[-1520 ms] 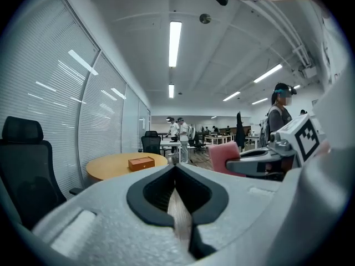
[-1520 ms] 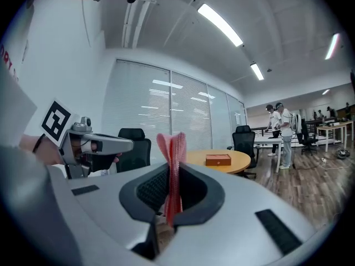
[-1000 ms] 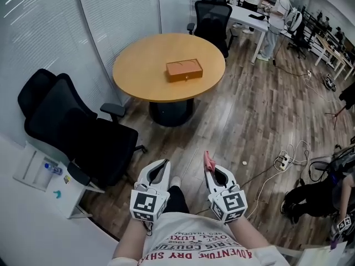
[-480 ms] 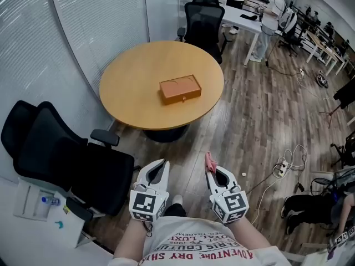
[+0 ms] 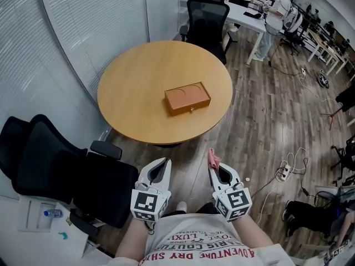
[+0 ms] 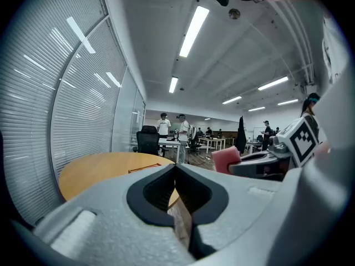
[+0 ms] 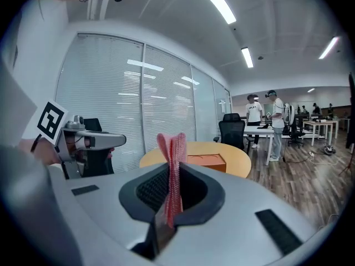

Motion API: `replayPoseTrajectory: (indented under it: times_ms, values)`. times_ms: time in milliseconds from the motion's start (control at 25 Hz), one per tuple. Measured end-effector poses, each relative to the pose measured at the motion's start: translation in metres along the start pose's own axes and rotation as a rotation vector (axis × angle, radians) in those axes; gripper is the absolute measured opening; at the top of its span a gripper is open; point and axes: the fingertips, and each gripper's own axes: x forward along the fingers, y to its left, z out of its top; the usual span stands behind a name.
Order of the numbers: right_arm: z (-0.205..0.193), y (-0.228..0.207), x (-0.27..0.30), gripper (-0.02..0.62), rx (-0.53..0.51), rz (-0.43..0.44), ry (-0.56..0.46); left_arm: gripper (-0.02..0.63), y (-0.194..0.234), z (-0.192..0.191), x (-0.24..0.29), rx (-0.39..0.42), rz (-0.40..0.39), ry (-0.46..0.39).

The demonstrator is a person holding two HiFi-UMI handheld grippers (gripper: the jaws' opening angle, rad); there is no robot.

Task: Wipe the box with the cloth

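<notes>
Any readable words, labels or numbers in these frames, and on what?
"ADVENTURE DRY SH": upside down on the person's shirt, cut off at the frame edge.
Smaller shirt lines above it: too small to read.
Cubes of the left gripper and right gripper: square marker patterns only, no letters.
The box and the cloth: no print visible.

Orange box point(image 5: 187, 97) on round table point(image 5: 130, 87)

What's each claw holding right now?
Left claw: closed, empty.
Right claw: closed on the pink cloth.
</notes>
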Motion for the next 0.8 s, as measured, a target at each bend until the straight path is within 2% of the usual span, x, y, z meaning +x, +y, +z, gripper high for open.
replayPoseTrajectory:
  times_ms: [360,800]
  values:
    - [0.003,-0.030,0.074,0.031,-0.006,0.066,0.015,0.009,0.046,-0.009,0.049,-0.015,0.082,0.028]
    - [0.036,-0.137,0.190,0.031,-0.026,0.214,0.032,0.009,0.076,0.015,0.169,-0.022,0.238,0.041]
